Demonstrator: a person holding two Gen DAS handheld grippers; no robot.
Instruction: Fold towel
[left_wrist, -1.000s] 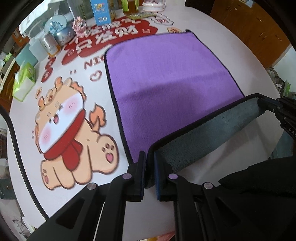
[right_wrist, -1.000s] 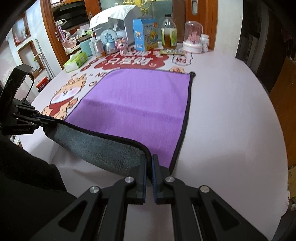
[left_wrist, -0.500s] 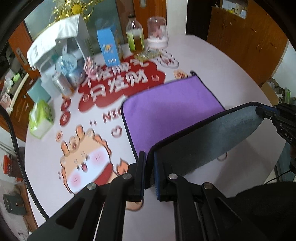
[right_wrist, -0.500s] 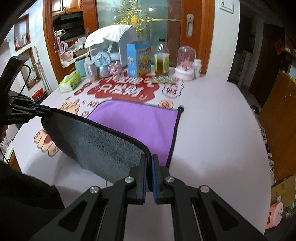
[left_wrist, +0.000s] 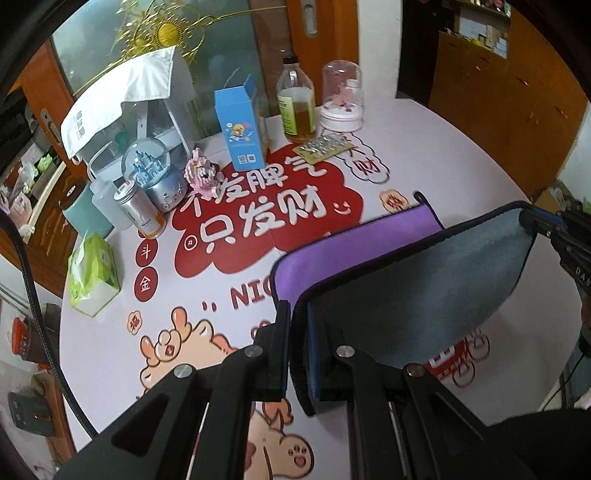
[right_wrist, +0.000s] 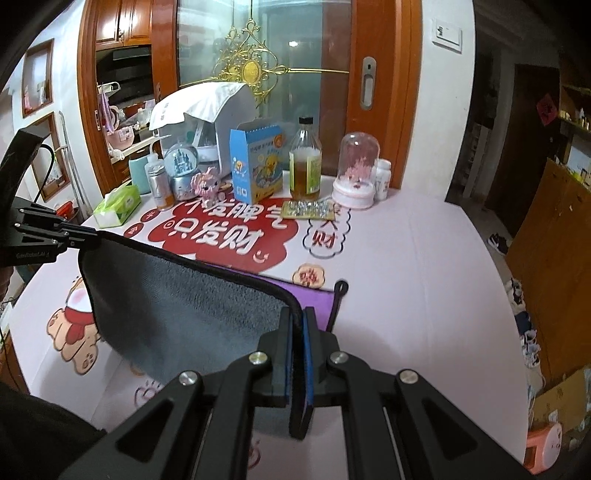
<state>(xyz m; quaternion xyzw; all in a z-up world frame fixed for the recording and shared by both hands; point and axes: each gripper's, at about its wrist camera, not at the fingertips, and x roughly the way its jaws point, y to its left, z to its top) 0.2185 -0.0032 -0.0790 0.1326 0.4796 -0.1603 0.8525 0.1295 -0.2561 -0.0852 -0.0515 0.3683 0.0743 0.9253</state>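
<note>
The towel (left_wrist: 417, 280) is purple on top, grey underneath, with a dark edge. My left gripper (left_wrist: 297, 325) is shut on its near left corner. My right gripper (right_wrist: 297, 325) is shut on its near right corner and also shows in the left wrist view (left_wrist: 535, 219). Both hold the near edge lifted high above the table, so the grey underside (right_wrist: 177, 306) hangs facing me. The far purple part (left_wrist: 354, 243) still lies on the table, with its hanging loop (right_wrist: 340, 286) at the far right corner. The left gripper shows in the right wrist view (right_wrist: 86, 234).
The round table (right_wrist: 417, 266) has a cartoon print cloth. At its far edge stand a blue box (left_wrist: 240, 125), a bottle (left_wrist: 295, 107), a glass dome (left_wrist: 341, 98), a snow globe (left_wrist: 151, 166), a can (left_wrist: 138, 208) and a tissue pack (left_wrist: 92, 273). A blister pack (left_wrist: 325, 146) lies nearby.
Both grippers have raised the near towel edge higher and carried it toward the far side. Less purple shows flat on the table and more grey underside hangs in view.
</note>
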